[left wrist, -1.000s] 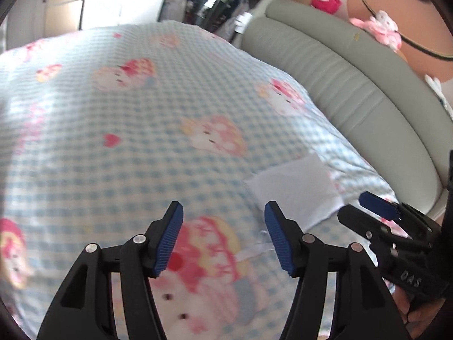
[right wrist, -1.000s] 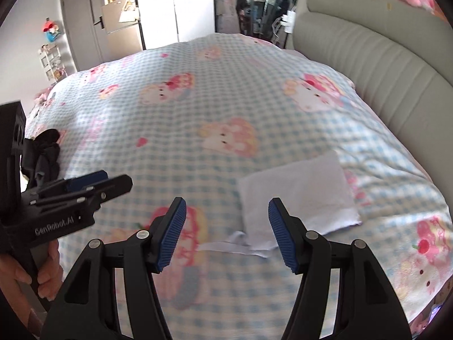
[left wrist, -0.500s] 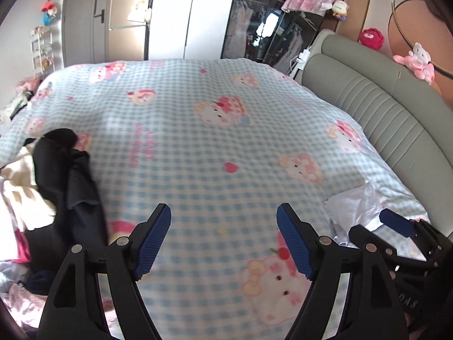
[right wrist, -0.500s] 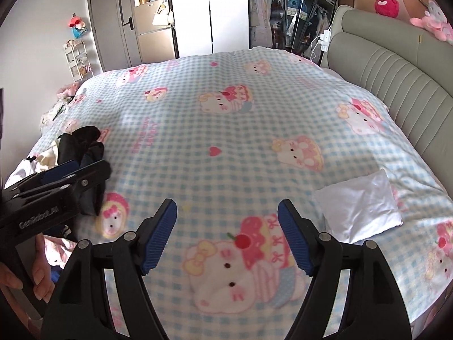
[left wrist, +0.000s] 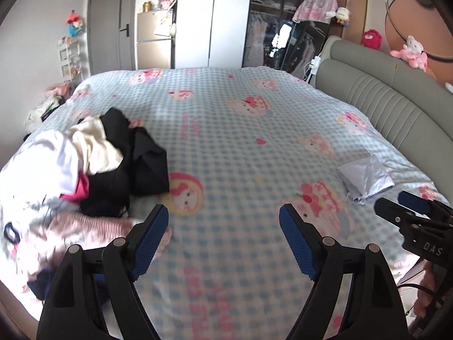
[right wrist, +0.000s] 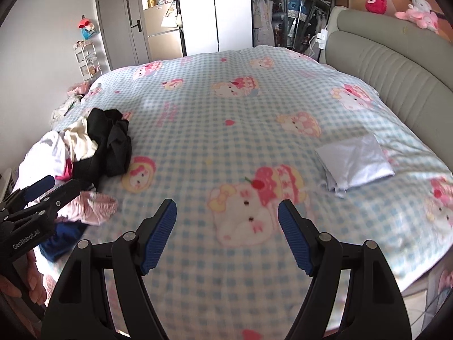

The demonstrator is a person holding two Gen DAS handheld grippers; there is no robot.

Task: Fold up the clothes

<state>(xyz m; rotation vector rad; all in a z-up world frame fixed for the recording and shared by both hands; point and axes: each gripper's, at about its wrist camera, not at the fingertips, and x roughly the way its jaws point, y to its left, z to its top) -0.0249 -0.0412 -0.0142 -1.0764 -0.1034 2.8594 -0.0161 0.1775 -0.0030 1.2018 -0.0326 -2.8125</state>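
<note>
Both your tongs gape empty over the bed [right wrist: 226, 107]: left tongs [left wrist: 223, 240], right tongs [right wrist: 226, 235]; one folded white garment [right wrist: 355, 164] lies right of them; one unfolded pile [left wrist: 85, 170] lies left.

The left gripper [left wrist: 223, 236], jaws opening and empty, hangs over the checked bedspread [left wrist: 226, 141] between a clothes pile [left wrist: 93, 164] and a folded white garment [left wrist: 365, 177].

Both views are fisheye and sit just behind their own fingers, looking forward and down over the bed [left wrist: 243, 130] toward the far wardrobe [left wrist: 280, 28]. The left view has the clothes pile [left wrist: 93, 167] large at its left and the folded white cloth [left wrist: 365, 178] at right. The right view stands further right: pile [right wrist: 93, 147] smaller at left, cloth [right wrist: 354, 164] nearer. Both share bed, headboard [right wrist: 396, 65], pile and cloth; each catches the other gripper at its lower edge.
</note>
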